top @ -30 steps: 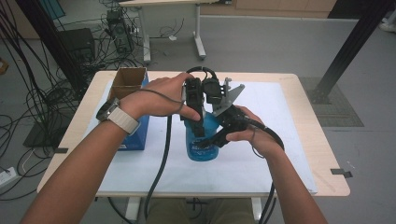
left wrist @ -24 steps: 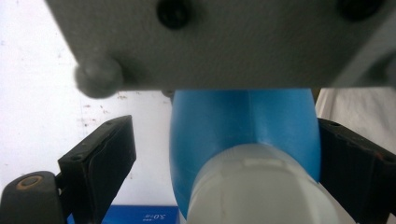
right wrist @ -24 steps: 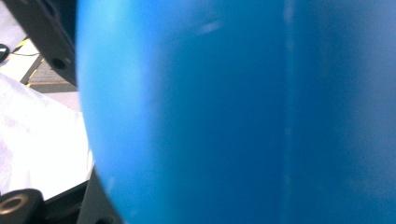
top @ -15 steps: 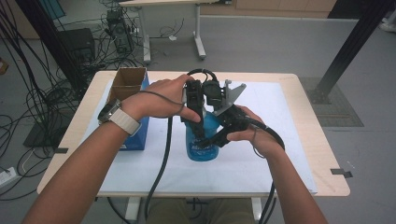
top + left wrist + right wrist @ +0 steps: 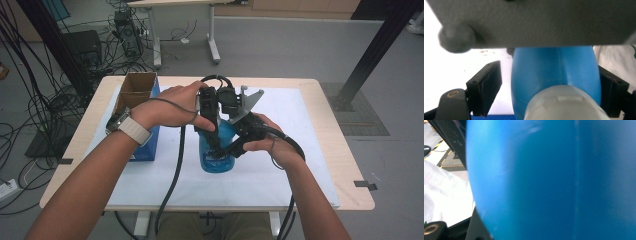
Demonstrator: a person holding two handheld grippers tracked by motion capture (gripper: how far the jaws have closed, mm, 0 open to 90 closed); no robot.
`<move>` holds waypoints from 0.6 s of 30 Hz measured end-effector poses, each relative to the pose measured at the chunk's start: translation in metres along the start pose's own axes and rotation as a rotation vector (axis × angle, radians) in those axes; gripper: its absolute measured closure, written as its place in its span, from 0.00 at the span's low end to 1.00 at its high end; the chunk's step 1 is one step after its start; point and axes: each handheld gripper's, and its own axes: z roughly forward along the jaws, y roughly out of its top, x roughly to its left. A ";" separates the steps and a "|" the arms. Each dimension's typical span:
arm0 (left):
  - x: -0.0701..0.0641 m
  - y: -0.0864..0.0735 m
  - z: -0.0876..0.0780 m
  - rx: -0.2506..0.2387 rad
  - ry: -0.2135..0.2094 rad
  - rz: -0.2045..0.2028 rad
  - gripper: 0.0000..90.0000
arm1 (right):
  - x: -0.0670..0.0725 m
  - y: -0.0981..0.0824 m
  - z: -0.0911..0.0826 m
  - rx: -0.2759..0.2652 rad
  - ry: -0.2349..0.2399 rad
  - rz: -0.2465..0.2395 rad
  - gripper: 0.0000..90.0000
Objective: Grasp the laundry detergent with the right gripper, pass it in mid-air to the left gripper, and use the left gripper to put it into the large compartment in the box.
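A blue plastic bottle (image 5: 218, 159) with a whitish cap stands at the middle of the table. My left gripper (image 5: 214, 146) comes down on it from above. In the left gripper view the bottle (image 5: 554, 72) sits between the open jaws: the left one stands clear of it and the right one is at its side. My right gripper (image 5: 233, 148) holds the bottle from the right, low on its body, with its grey plate (image 5: 248, 98) on top. The bottle's wall (image 5: 549, 180) is pressed close to the camera in the right gripper view, with one black jaw against its lower left edge.
An open cardboard box (image 5: 136, 90) with blue sides stands at the table's left. A white sheet (image 5: 305, 150) covers most of the wooden tabletop (image 5: 345, 165). Cables trail from both grippers over the near edge. Off the table to the left, the floor is covered with cables.
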 end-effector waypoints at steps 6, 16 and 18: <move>-0.001 -0.001 0.001 -0.006 -0.013 0.004 0.28 | 0.000 0.000 0.000 0.000 0.003 0.004 0.48; -0.002 -0.001 0.001 -0.005 -0.034 0.016 0.42 | 0.001 0.000 0.000 -0.001 0.010 0.011 0.49; -0.003 0.000 0.002 -0.005 -0.031 0.014 0.42 | 0.002 0.000 0.000 -0.001 0.011 0.012 0.49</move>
